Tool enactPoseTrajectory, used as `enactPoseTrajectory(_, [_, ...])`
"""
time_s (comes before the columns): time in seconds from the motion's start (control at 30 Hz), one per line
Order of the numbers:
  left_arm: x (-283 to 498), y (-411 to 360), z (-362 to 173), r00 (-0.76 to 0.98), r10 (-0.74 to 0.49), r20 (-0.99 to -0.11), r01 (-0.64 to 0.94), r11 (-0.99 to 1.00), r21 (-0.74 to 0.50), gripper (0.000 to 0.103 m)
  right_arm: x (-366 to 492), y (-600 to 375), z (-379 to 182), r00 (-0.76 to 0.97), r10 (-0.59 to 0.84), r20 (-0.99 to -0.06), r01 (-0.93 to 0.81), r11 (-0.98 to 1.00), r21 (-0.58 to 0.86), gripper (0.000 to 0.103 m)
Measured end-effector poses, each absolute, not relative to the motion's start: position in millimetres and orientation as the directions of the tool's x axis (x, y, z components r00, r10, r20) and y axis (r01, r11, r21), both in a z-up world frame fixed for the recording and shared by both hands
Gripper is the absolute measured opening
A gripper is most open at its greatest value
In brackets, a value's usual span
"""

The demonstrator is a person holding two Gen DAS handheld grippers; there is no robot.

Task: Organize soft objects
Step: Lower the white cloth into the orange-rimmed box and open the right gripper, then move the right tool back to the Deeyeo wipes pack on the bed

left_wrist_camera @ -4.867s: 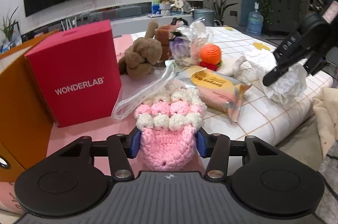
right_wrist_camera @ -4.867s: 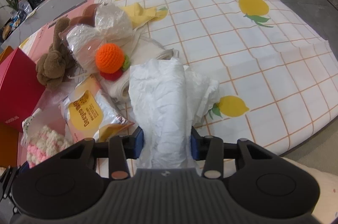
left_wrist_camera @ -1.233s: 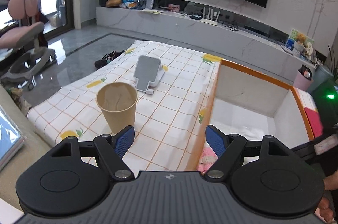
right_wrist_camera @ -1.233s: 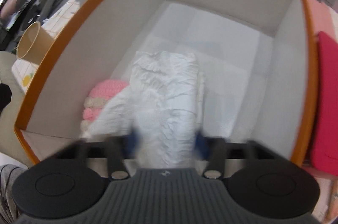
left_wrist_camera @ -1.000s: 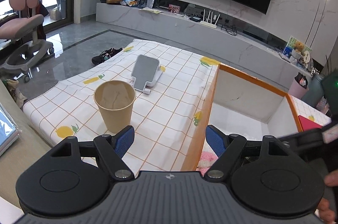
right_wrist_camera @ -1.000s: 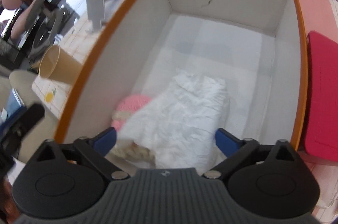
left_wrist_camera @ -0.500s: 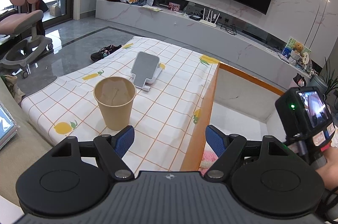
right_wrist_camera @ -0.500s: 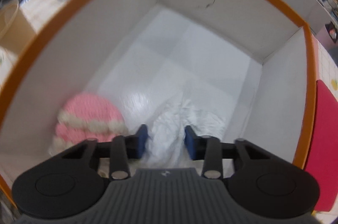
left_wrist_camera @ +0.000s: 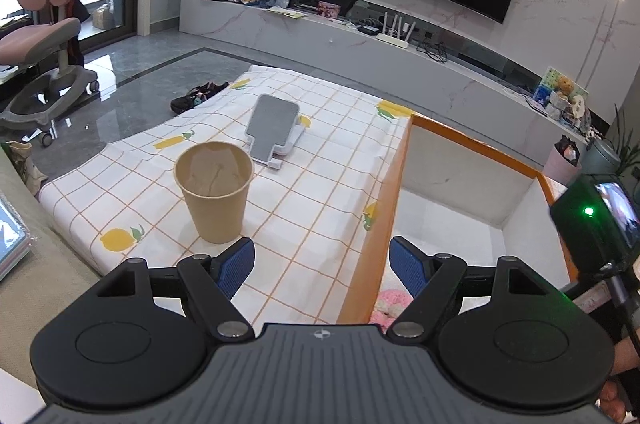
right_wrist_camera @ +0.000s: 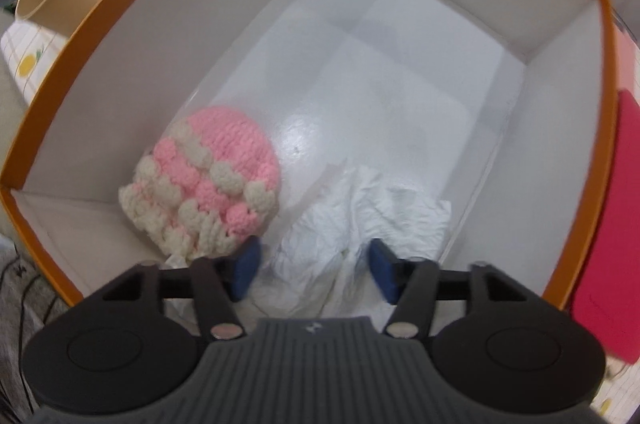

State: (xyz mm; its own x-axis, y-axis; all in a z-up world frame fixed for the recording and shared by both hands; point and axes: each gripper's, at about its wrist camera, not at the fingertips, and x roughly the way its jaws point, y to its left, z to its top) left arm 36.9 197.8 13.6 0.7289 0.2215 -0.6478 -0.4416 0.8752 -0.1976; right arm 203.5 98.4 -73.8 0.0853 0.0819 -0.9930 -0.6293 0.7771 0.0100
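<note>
White crumpled cloth [right_wrist_camera: 360, 220] now lies loose on the box [right_wrist_camera: 96, 36] floor beside the pink crochet piece [right_wrist_camera: 208, 184]; my right claw [right_wrist_camera: 312, 270], clamped half a second ago, stands apart. Left claw [left_wrist_camera: 322, 266] hangs open, empty. Two soft things boxed.

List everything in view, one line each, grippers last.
Box: 1, orange rim, white inside, on table.
Knit hat: 1, pink and cream, in box, near left corner.
White cloth: 1, crumpled, in box beside hat.
Paper cup: 1, tan, upright on tablecloth left of box.
Stand: 1, grey, behind cup.
Tablecloth: 1, white, orange grid, lemons.
Red box: 1, right of box.
Left gripper: open, empty.
Right gripper: open over cloth.
</note>
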Motion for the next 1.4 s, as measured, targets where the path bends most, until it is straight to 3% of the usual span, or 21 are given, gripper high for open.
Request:
enactPoseTrajectory(0.17, [36,199,16,0.717,0.241,-0.654,-0.456,0.872,-0.179,0.090,199,100,-58,0.104,0.130,-0.986,-0.600,0.799,0.042,0.082])
enactPoseTrajectory(0.27, [35,200,17,0.715,0.237,-0.657,-0.465,0.863,-0.195,0.090,195,99,-41,0.128,0.174,-0.976,-0.587,0.807,0.067,0.096])
enactPoseTrajectory(0.53, [29,189,28,0.712,0.322,-0.625,-0.470,0.879,-0.083,0.090,174,102,10,0.260,0.233,-0.937,-0.589,0.807,0.037,0.097])
enactPoseTrajectory(0.77, [26,168,51,0.759,0.298,-0.579,-0.423,0.901,-0.092,0.089,161,80,51,0.333,0.250,-0.909,-0.585,0.811,0.008,0.098])
enactPoseTrajectory(1.13, [25,84,74,0.843,0.112,-0.526,-0.188,0.978,-0.093,0.089,141,-22,106,0.494,0.271,-0.826,-0.449,0.893,0.024,0.100])
enactPoseTrajectory(1.3, [29,35,66,0.856,-0.051,-0.514,-0.021,0.991,-0.134,0.089,138,-98,104,0.557,0.257,-0.790,-0.317,0.945,0.084,0.100])
enactPoseTrajectory(1.4, [34,6,58,0.854,-0.088,-0.513,0.028,0.992,-0.123,0.089,141,-141,91,0.595,0.219,-0.773,-0.235,0.968,0.093,0.100])
